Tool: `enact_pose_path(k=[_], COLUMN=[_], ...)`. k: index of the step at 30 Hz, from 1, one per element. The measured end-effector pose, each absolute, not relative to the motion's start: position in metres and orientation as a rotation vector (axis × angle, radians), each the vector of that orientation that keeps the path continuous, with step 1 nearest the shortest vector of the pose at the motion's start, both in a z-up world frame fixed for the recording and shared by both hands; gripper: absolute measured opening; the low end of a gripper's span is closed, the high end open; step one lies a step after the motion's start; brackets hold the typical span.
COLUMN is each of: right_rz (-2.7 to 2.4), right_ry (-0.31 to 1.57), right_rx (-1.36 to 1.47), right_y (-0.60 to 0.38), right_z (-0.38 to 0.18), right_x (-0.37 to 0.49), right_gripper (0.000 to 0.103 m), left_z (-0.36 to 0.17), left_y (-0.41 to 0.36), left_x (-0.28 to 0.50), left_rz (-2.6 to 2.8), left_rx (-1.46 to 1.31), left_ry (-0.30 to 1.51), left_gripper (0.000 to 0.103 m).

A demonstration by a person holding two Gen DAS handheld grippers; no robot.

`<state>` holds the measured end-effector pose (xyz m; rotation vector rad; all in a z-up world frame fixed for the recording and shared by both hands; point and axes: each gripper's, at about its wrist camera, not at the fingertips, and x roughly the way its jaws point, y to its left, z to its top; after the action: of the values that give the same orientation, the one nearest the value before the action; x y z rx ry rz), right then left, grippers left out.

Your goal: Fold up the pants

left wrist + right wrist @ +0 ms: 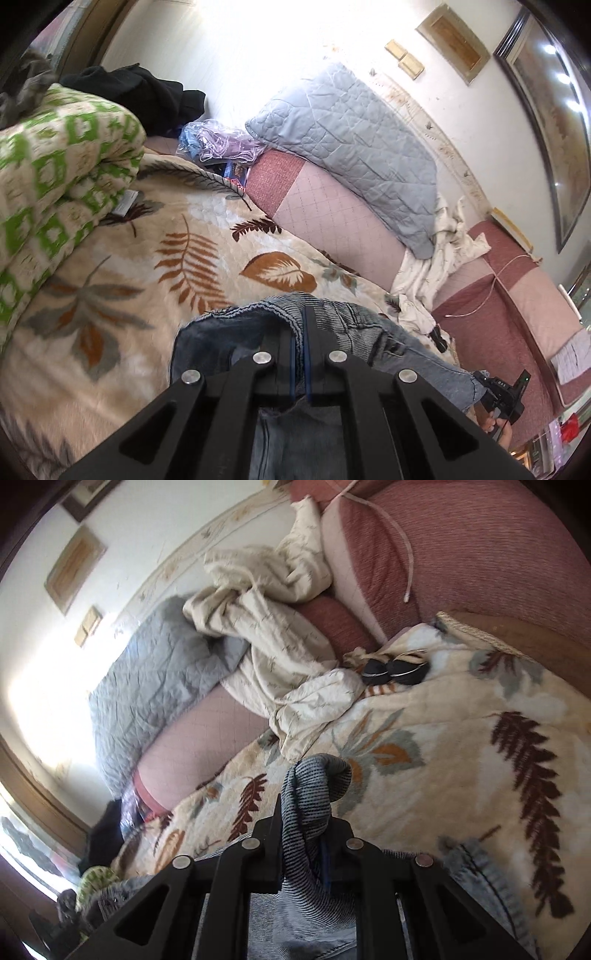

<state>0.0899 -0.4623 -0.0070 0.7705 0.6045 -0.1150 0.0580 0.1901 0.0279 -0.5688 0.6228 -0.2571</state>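
Observation:
The pants are blue-grey denim jeans [388,332] with a frayed edge, lifted over a leaf-patterned blanket on the bed. My left gripper [301,325] is shut on the frayed denim edge, and the fabric drapes to both sides of its fingers. In the right wrist view my right gripper [306,808] is shut on a bunched fold of the jeans [314,790], which hangs over the fingertips. More denim [476,867] lies on the blanket at lower right. The right gripper's body [502,395] shows at the left view's lower right.
The leaf-patterned blanket [147,258] covers the bed. A folded green-and-cream quilt [55,166] lies at left, a grey quilted pillow [343,140] against the pink headboard [332,206], crumpled cream cloth [280,646], two dark round objects [391,670], and a plastic bag [218,140].

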Motion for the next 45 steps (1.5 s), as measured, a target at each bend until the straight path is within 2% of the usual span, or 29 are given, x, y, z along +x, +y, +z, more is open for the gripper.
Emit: enact_pose_path(k=[5,10,14,20,24,26,28,29,30,34,36,41,44,45], right_rz=[-0.105,-0.095,-0.068,-0.006,0.04,0.056,0.046,0.05,0.051,0.051,0.047,-0.014,-0.062,-0.055], right_ry=[0.557,0.624,0.661,0.816,0.944,0.989,1.008,1.002,0.981,0.863,0.845,0.987,1.032,1.036], right_rx=[0.872,0.883,0.836,0.687,0.611,0.584,0.565,0.567,0.567,0.628,0.688,0.686,0.675,0.689], right_y=[-0.483,-0.482,-0.475,-0.462,-0.452,-0.448,-0.45,-0.452,-0.455,-0.474,-0.483,-0.483,-0.483,-0.484], right_z=[-0.01,-0.025,-0.024,-0.027,-0.036,-0.038,-0.035,-0.03,-0.023,0.002,0.001,-0.036,-0.055,-0.06], right_x=[0.04,0.005,-0.029,-0.073,-0.085,-0.089,-0.092,-0.095,-0.096,-0.107,-0.104,-0.072,-0.057,-0.054], right_gripper=[0.014,0.014,0.014,0.015,0.019,0.026,0.043,0.057,0.062,0.068,0.068,0.066,0.057,0.047], left_z=[0.005,-0.034,-0.04,-0.034,-0.036,-0.038,-0.042,-0.044,-0.045,-0.05,-0.051,-0.05,-0.05,-0.05], left_y=[0.196,0.197,0.201,0.204,0.205,0.206,0.207,0.207,0.209,0.209,0.209,0.209,0.207,0.207], left_x=[0.001,-0.033,-0.049,-0.058,-0.063,-0.064,-0.063,-0.063,-0.063,-0.062,-0.062,-0.062,-0.062,-0.061], left_rz=[-0.268,-0.242,-0.227,-0.218,-0.209,-0.202,-0.19,-0.187,-0.186,-0.175,-0.171,-0.169,-0.167,-0.166], left_rx=[-0.578,-0.593,-0.592,-0.56,-0.551,-0.547,-0.543,-0.549,-0.557,-0.563,-0.567,-0.581,-0.573,-0.574], left_ry=[0.647,0.786,0.819,0.833,0.859,0.873,0.894,0.897,0.899,0.907,0.909,0.909,0.915,0.915], left_gripper=[0.003,0.003,0.003,0.003,0.003,0.004,0.004,0.004,0.004,0.004,0.004,0.004,0.004,0.004])
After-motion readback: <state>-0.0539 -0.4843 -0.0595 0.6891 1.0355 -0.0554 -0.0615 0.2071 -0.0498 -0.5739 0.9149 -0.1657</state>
